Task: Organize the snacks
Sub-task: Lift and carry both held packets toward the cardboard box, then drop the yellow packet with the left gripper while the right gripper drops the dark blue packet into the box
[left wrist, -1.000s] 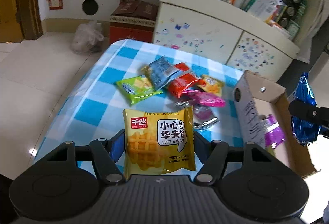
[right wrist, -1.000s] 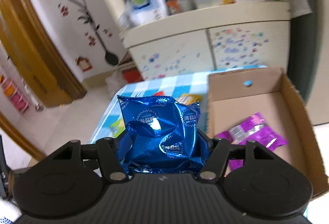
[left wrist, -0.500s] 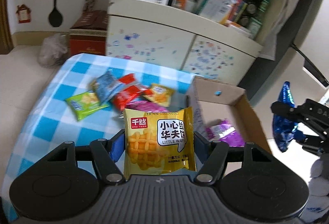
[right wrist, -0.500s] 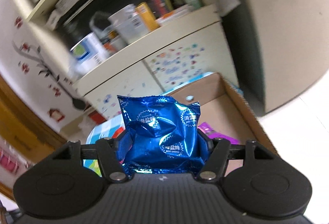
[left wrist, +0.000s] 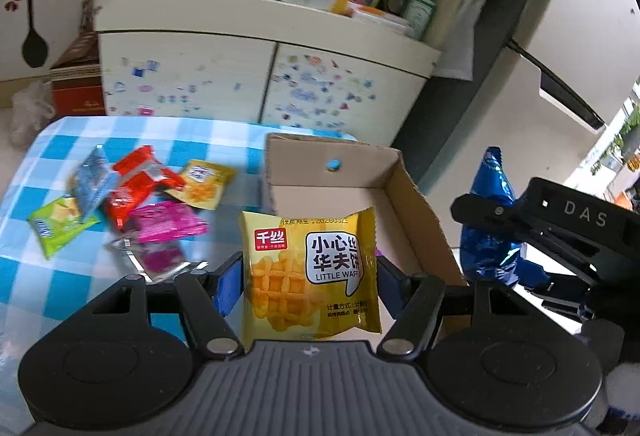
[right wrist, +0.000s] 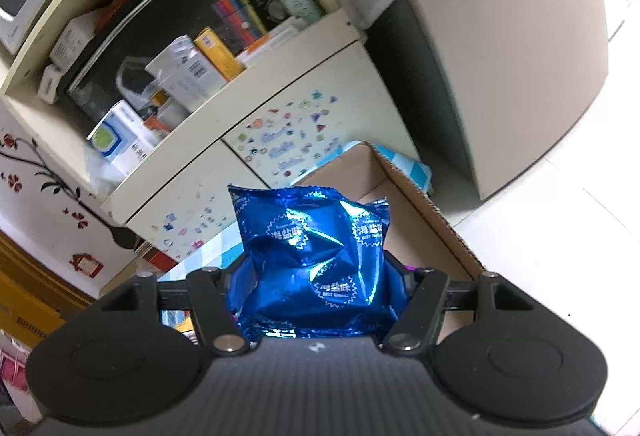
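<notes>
Left hand-held gripper [left wrist: 310,272] is clenched on a yellow waffle pack [left wrist: 310,272], held upright between both fingers, in front of the box [left wrist: 416,211]. Right hand-held gripper [right wrist: 318,276] grips a blue bag [right wrist: 316,256], crumpled and shiny, w/ its top edge pointing up. In the left view this same blue bag [left wrist: 490,220] hangs at the right, outside the box's right wall and above the floor, pinched by the other gripper's black fingers [left wrist: 496,213].

Box is brown cardboard, open on top, standing on the right part of the table [left wrist: 48,276], which has a blue-white check cloth. Something purple shows just a bit at the box's edge behind the waffle pack; I cannot tell what it is.

On the table left of the box lies a loose group of snacks: green pack [left wrist: 60,226], grey-blue pack [left wrist: 94,181] partly over it, red pack [left wrist: 138,183], small yellow pack [left wrist: 202,183] near the box, pink pack [left wrist: 168,222] and a clear-pink one [left wrist: 158,260] just below it. Several overlap or touch.

Behind the table stands a cream cabinet [left wrist: 256,83] w/ stickers on its doors, and boxes and cans on its shelf.
</notes>
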`<state>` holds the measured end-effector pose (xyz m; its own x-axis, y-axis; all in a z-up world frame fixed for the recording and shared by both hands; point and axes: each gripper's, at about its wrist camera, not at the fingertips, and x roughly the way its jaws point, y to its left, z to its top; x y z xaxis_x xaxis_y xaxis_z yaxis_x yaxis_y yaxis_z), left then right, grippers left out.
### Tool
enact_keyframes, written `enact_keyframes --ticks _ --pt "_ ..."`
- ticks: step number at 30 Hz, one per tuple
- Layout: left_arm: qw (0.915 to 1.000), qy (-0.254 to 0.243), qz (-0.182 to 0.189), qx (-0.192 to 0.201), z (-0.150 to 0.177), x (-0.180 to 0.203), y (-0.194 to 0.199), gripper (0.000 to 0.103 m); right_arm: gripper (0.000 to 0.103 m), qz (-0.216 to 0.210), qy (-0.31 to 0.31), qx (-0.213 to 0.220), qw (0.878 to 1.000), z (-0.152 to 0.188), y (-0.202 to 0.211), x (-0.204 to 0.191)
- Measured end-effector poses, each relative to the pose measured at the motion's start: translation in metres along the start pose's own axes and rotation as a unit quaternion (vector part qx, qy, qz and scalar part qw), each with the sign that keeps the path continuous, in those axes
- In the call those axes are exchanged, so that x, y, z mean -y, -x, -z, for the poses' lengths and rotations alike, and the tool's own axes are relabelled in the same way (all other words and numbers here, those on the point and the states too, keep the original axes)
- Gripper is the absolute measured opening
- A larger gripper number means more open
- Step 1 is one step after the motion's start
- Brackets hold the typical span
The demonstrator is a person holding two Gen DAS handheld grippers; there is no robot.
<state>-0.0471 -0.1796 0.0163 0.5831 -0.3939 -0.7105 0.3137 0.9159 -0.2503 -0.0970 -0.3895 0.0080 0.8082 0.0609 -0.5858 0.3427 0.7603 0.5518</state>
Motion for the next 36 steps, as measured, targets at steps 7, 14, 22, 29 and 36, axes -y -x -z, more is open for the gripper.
enact_keyframes --ticks 7,14,22,29,36 --pt "0.9997 -0.018 0.004 -0.014 0.002 0.015 -0.018 0.072 0.065 0.006 -0.015 0.005 1.000 -0.002 0.002 0.006" --pt "0.9996 -0.023 0.005 -0.014 0.001 0.025 -0.028 0.087 0.070 0.019 -0.034 0.003 0.999 -0.004 -0.001 0.009" --pt "0.9991 -0.038 -0.011 -0.013 0.004 0.026 -0.027 0.094 0.086 0.019 -0.046 0.010 0.999 -0.005 0.001 0.011" --pt "0.9989 -0.043 -0.016 -0.007 0.003 0.024 -0.021 0.095 0.086 0.018 -0.042 0.011 0.999 -0.006 0.000 0.009" --pt "0.9982 -0.052 -0.027 -0.005 0.002 0.020 -0.017 0.095 0.086 0.018 -0.034 0.005 0.999 -0.004 -0.004 0.006"
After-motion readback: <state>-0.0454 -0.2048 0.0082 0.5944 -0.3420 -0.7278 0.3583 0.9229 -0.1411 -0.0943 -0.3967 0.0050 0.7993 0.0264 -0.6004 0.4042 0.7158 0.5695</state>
